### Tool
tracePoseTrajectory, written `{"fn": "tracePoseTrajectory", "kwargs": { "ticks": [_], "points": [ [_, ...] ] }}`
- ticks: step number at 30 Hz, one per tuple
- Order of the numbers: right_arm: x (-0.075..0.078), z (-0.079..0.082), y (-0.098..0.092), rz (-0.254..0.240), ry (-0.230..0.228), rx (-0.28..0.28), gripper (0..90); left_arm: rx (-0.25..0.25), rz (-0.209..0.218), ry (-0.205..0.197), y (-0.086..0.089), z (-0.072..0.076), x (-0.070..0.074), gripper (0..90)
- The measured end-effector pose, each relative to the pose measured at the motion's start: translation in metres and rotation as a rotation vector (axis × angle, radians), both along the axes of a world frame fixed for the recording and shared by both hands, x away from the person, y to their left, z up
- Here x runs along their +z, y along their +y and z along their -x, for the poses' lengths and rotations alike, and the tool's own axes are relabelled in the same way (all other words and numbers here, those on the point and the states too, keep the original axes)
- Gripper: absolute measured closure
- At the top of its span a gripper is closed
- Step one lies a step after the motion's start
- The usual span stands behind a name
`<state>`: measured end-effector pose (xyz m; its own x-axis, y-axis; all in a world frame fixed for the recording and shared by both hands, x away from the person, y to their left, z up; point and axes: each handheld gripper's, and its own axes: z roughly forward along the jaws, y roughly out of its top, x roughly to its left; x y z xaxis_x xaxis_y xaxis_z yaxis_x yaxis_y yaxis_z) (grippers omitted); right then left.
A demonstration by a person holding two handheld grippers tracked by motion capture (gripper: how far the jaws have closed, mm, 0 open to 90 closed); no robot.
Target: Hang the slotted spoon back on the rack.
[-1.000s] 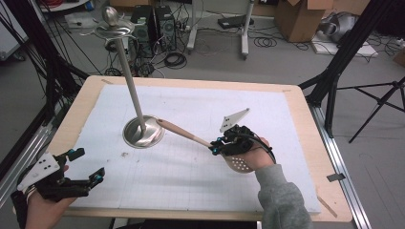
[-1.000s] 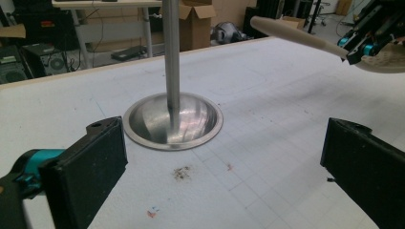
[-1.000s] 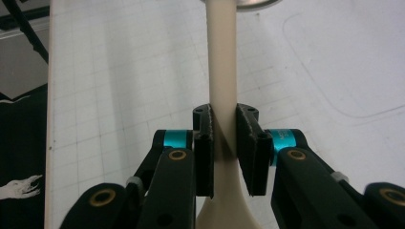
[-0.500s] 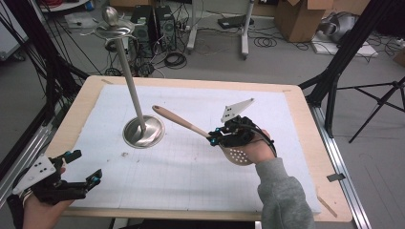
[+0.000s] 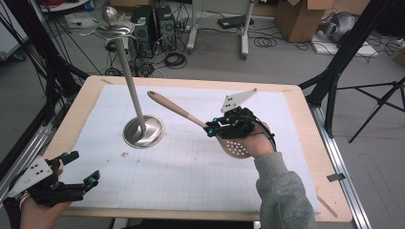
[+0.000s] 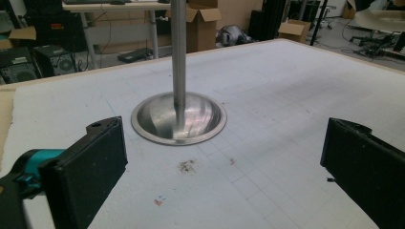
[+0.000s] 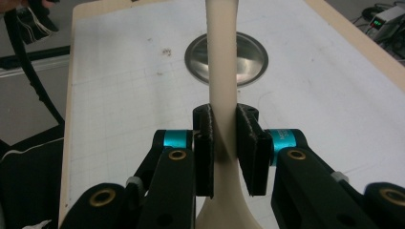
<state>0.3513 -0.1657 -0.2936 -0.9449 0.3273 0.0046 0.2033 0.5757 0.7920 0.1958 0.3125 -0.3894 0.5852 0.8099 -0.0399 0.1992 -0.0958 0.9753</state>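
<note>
The beige slotted spoon with a long wooden-looking handle (image 5: 200,120) is in the middle right of the high view, lifted above the white gridded mat (image 5: 191,176). The right gripper (image 5: 224,129) is clenched on its neck, just above the perforated bowl; in the right gripper view the pads press the handle (image 7: 222,71) from both sides. The long axis runs from the bowl near the hand up and left, so the free end points toward the tall metal stand with a round base (image 5: 143,131). The hooks on top of the stand (image 5: 112,28) are in the upper left of the frame, so I judge that the spoon must go further up and left. The left gripper (image 5: 71,179) rests at the lower left with released jaws, well apart from the spoon.
</note>
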Motion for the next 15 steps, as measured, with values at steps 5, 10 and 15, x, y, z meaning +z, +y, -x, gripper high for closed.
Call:
{"fn": "tracePoseTrajectory", "kwargs": {
  "ticks": [5,10,15],
  "points": [
    [0.009,0.0,0.001,-0.015,-0.031,-0.021,78.3,-0.008,0.028,-0.02,0.0,0.004,0.005,2.2],
    [0.018,0.001,0.001,-0.033,-0.046,-0.037,78.3,0.008,0.017,-0.017,0.004,0.006,0.004,2.2],
    [0.028,0.001,-0.001,-0.061,-0.072,-0.059,78.3,0.024,0.023,-0.029,0.008,0.008,0.005,2.2]
  ]
}}
